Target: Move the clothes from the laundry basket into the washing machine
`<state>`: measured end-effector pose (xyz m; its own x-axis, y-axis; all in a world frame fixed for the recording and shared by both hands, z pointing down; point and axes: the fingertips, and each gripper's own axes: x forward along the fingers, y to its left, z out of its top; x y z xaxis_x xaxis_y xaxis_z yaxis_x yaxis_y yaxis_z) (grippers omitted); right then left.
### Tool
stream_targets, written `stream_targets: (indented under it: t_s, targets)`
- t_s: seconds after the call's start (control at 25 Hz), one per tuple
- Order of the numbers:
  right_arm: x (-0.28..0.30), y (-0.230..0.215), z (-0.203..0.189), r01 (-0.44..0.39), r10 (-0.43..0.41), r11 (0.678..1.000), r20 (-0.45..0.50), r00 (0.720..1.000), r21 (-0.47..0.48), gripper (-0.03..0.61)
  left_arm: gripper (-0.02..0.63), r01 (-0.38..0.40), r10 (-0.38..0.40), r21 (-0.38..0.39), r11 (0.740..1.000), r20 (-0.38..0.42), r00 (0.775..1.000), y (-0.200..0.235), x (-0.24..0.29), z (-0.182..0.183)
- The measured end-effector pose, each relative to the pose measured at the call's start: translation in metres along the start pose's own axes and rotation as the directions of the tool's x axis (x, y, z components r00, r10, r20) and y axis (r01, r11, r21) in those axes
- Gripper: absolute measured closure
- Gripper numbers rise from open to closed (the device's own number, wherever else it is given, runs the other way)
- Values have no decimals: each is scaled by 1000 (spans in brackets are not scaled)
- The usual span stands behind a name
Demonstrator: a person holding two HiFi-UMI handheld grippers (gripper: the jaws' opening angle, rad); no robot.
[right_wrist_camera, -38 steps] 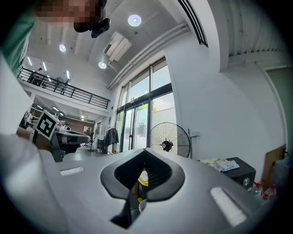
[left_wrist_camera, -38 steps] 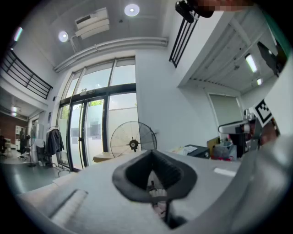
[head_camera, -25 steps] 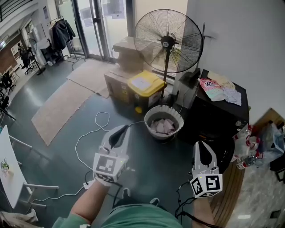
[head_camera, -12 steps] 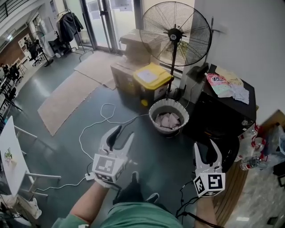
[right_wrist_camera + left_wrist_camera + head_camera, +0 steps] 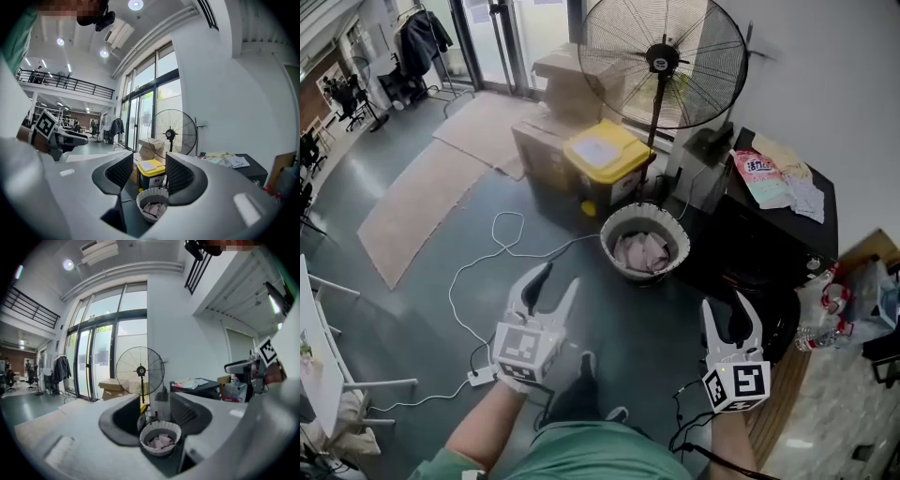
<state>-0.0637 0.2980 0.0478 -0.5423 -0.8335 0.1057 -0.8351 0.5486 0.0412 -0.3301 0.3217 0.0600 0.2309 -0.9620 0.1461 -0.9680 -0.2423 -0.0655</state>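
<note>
— L gripper (image 5: pixel 558 279) jaws?
— Shut a sec ago, just opened wide. Nothing btwn.
— R gripper (image 5: pixel 728 305)?
— Same: was shut, just opened, narrower gap, empty too.
— Anything else?
— Shoe (image 5: pixel 587 362) stepped fwd btwn the two.

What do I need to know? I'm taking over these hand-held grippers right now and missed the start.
Left hand-held gripper: jaws just opened, nothing between them.
Right hand-held gripper: same.
Both are in the air, short of the laundry basket.
Clothes lie in it; the black machine, likely the washer, stands beside it.
Done: nothing moved.
Left: every garment.
</note>
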Motion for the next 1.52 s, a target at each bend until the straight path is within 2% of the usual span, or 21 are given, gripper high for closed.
stream_targets:
  t_s: [0.44,0.84,1.16,1.52]
  targets:
    - [113,0,-8,64,-65,998,-109,992,-11,379,416,106,-106,-13,994,-61,992,69,92,-38]
    - [176,-6,-23,75,-76,997,-145,987,-9,379,416,106,-107,-22,994,-68,992,120,140,-39]
    - [231,-34,-58,-1,6,999,-165,986,32,379,416,37,-38,-17,999,-104,994,142,196,-45]
    - [313,-112,-89,-107,128,987,-196,972,117,379,416,-65,64,-3,998,-173,983,138,289,-43]
